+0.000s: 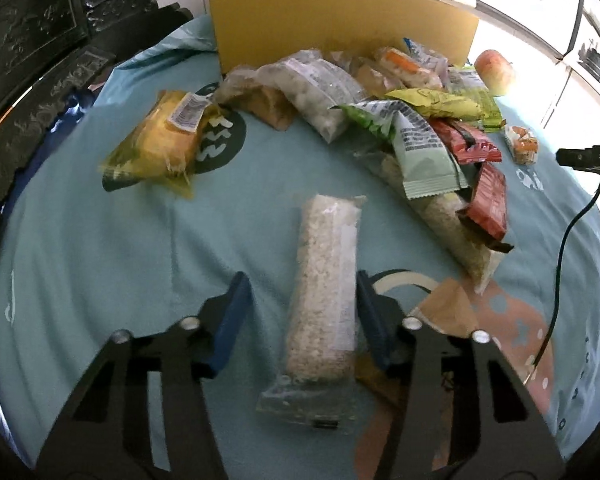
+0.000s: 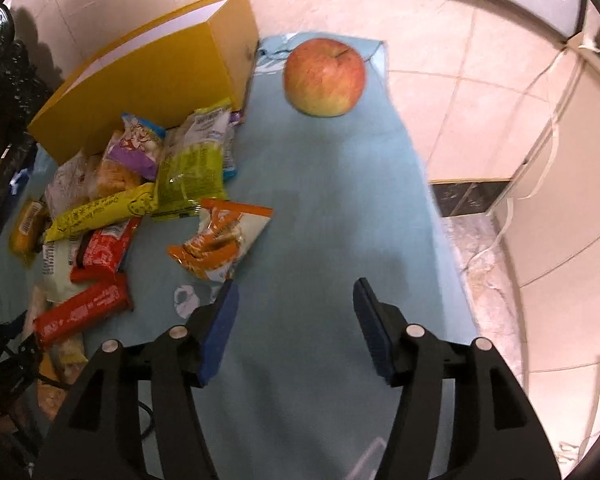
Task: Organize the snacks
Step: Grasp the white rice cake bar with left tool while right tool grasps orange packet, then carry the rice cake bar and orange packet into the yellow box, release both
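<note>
Clear rice-cake packet (image 1: 324, 292) between spread left tool (image 1: 302, 300) | right tool (image 2: 296, 308) spread

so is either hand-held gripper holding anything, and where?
Nothing held. Left hand-held gripper is open astride the clear rice-cracker pack; right hand-held gripper is open over bare cloth.

The tablecloth (image 1: 100, 240) is pale teal, printed with dark green and salmon polka-dotted shapes. On it, the cardboard box (image 2: 148, 80) is mustard yellow (white inside), and the apple (image 2: 324, 76) beside the box is red blushing to yellow. Nearer, two wrappers (image 2: 88, 276) are red, and one packet (image 2: 220, 240) is orange and white.
</note>
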Action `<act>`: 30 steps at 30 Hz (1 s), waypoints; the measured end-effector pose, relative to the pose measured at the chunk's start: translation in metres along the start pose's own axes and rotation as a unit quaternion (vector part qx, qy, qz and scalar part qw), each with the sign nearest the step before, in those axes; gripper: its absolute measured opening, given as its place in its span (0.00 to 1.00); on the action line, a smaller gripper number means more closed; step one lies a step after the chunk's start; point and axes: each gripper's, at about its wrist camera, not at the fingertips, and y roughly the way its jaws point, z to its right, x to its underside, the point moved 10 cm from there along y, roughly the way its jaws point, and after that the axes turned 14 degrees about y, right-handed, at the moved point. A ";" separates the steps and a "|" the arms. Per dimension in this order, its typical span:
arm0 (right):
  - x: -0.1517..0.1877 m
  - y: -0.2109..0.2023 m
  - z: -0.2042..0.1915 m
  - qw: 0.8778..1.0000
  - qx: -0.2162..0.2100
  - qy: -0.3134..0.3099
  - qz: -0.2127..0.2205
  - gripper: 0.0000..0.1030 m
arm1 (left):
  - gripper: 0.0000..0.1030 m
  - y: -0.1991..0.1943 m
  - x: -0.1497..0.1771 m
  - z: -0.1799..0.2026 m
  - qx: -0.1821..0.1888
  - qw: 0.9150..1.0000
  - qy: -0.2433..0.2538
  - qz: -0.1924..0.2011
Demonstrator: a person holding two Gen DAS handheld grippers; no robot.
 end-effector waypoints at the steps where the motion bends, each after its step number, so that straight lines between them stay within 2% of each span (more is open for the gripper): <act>1: 0.000 0.005 -0.008 1.000 -0.014 -0.006 -0.009 0.59 | 0.42 0.000 0.000 -0.002 -0.002 1.000 -0.002 0.001; 4: 0.001 0.015 -0.035 0.998 -0.039 -0.035 -0.025 0.59 | 0.29 -0.002 0.002 -0.009 -0.010 1.000 -0.008 0.002; 8: 0.000 0.033 -0.057 0.997 -0.051 -0.011 -0.048 0.58 | 0.27 -0.003 0.003 -0.010 -0.012 1.000 -0.005 0.002; 11: 0.001 0.040 -0.063 0.997 -0.028 -0.038 -0.054 0.45 | 0.27 -0.005 0.004 -0.009 -0.012 1.000 -0.003 0.001; 12: 0.002 0.038 -0.065 0.997 -0.033 -0.040 -0.059 0.40 | 0.27 -0.007 0.004 -0.008 -0.010 1.000 -0.003 0.003; 16: 0.003 0.017 -0.064 0.996 -0.055 -0.039 -0.052 0.40 | 0.27 -0.021 -0.004 -0.009 -0.004 1.000 -0.011 0.024; 23: -0.009 -0.050 -0.054 0.995 -0.094 -0.029 0.002 0.40 | 0.27 -0.063 -0.038 -0.010 0.001 0.997 -0.014 0.080; 30: -0.055 -0.133 -0.068 0.985 -0.134 -0.050 0.097 0.40 | 0.27 -0.113 -0.105 -0.026 -0.011 0.988 -0.028 0.150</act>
